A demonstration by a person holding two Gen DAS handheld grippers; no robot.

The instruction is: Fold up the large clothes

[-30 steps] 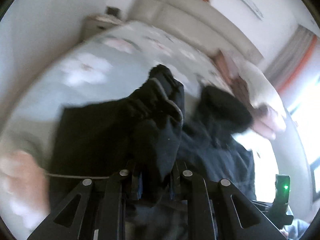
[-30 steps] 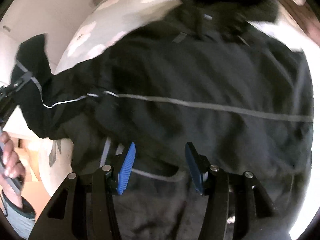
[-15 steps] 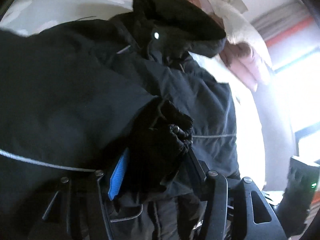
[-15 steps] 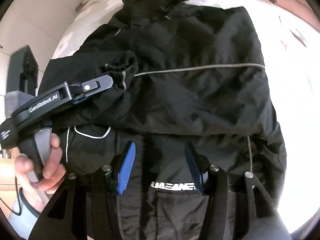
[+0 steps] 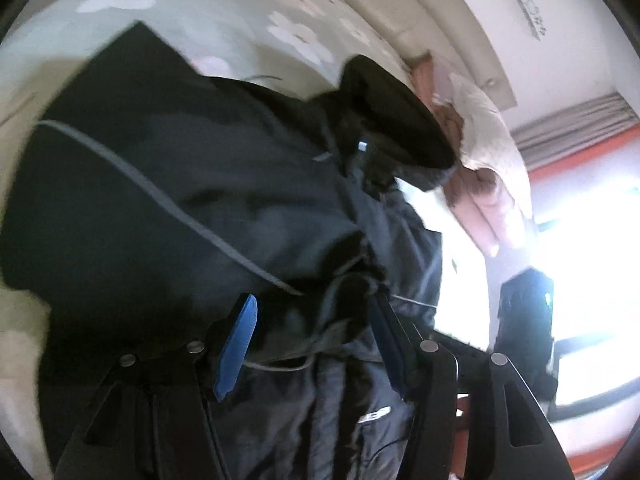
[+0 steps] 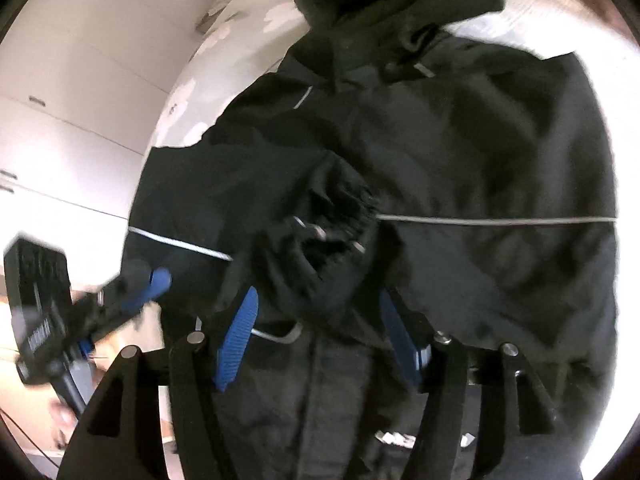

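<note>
A: Left wrist view, from the left edge: flowered bed (image 5: pixel 248 16) at upper left, black jacket (image 5: pixel 180 200) spread over it, filling the middle.

B: And the left gripper (image 5: pixel 316 340)?

A: Bottom centre. Jaws about halfway apart, just been opening. Cuff (image 5: pixel 344 296) lying loose between the blue pads, not pinched. Nothing held.

B: Further right?

A: Hood (image 5: pixel 392 120) at upper centre, then glare (image 5: pixel 580 220) along the right edge.

B: Right wrist view?

A: Same order. Left gripper blurred at lower left, beside the jacket's edge. Jacket across the middle, sleeve folded in over the chest, cuff just ahead of the right gripper (image 6: pixel 320 332). Jaws a little past halfway, also just been opening. Folds of cloth between the pads, no squeeze to be seen.

B: Risks from here?

A: Snagging, most likely. Elastic cuff close to ribbed pads, so a real chance of dragging the sleeve back off the chest on the way out and undoing the fold.

B: Anything else?

A: Slick shell, puffy fill: likely to spring open if not pressed flat. Both tools close around one cuff too, so some risk of a knock. Much blur, so exact contact hard to tell.
</note>
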